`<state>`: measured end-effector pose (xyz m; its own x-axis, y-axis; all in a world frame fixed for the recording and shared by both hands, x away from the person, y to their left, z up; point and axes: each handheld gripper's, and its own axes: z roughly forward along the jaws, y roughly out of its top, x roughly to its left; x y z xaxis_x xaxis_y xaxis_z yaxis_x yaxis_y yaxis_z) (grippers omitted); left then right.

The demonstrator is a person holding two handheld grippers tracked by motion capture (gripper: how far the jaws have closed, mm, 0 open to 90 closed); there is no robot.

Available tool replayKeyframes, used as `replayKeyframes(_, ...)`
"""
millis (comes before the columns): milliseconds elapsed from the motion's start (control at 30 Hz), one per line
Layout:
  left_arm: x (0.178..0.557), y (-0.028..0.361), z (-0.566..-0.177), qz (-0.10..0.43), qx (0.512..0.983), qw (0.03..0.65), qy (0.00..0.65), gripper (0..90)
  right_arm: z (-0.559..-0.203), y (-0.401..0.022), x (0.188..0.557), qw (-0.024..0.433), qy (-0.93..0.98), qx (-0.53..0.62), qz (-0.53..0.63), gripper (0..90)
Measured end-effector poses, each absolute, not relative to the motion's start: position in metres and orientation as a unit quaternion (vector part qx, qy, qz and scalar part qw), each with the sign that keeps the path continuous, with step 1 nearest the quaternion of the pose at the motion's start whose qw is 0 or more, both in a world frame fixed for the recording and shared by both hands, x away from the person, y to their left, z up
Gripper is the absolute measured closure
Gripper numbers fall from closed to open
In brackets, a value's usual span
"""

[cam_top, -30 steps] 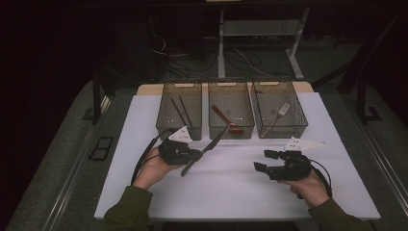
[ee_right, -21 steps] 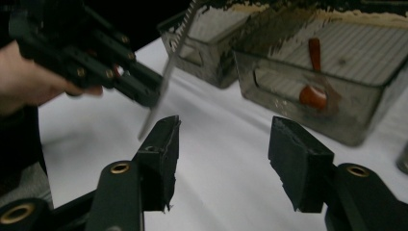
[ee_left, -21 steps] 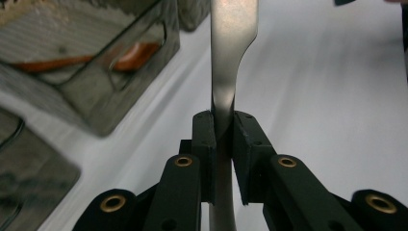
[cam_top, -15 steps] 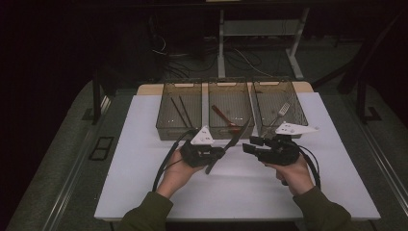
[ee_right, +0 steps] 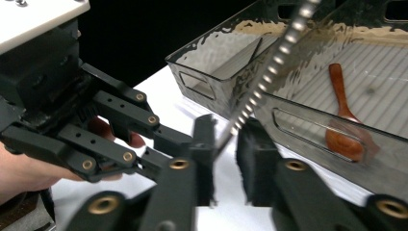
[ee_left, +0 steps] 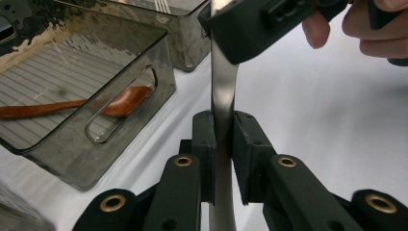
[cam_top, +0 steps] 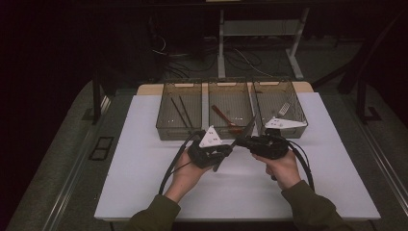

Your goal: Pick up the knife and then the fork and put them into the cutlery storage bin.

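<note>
High view shows your two hands meeting in the middle of the white table point(cam_top: 144, 183), just in front of three smoky plastic bins point(cam_top: 230, 108). Your left gripper point(cam_top: 222, 153) and your right gripper point(cam_top: 244, 142) face each other, and a table knife point(cam_top: 235, 142) runs aslant between them, its blade tip up toward the middle bin and its handle end low beside your left hand. From up here you cannot read how the jaws stand.

The left gripper view settles its own side: your left gripper point(ee_left: 223, 144) is clamped on the knife point(ee_left: 222, 91), pads pressed flat against both faces of the metal, and the knife stands straight up into the right gripper point(ee_left: 240, 29) above. It also gives you a wooden spoon point(ee_left: 72, 103) lying in the nearest bin point(ee_left: 125, 130).

The right gripper view shows what the other two do not: the knife's serrated edge point(ee_right: 269, 72) slanting up across the bin wall, and its lower end down between your right gripper's point(ee_right: 226, 159) pads. Those jaws have just been closing with the knife between them; a gap shows beside the far pad, though the picture is blurred there, so you cannot tell whether both pads press yet. Your left gripper point(ee_right: 159, 134) sits just beside, and the same spoon point(ee_right: 342, 115) lies in the bin beyond.
</note>
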<state>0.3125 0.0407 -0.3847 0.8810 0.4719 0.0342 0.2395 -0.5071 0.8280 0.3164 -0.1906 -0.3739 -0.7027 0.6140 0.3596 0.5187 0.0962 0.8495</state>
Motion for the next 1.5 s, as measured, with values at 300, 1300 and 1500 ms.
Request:
replayKeyframes(300,0.314,0.038,-0.389,0.117,0.855,0.461,0.205,79.1,-0.370,-0.186,0.313,0.053,0.744,0.372,0.553,88.6)
replayKeyframes(1300,0.294,0.140,-0.411,0.082,0.813,0.525,0.237,27.8,-0.335,-0.294,0.333,0.164,0.713,0.451,0.511,88.6)
replayKeyframes(1500,0.286,0.152,-0.420,0.084,0.814,0.520,0.246,14.9,-0.319,-0.316,0.340,0.185,0.711,0.463,0.496,88.6)
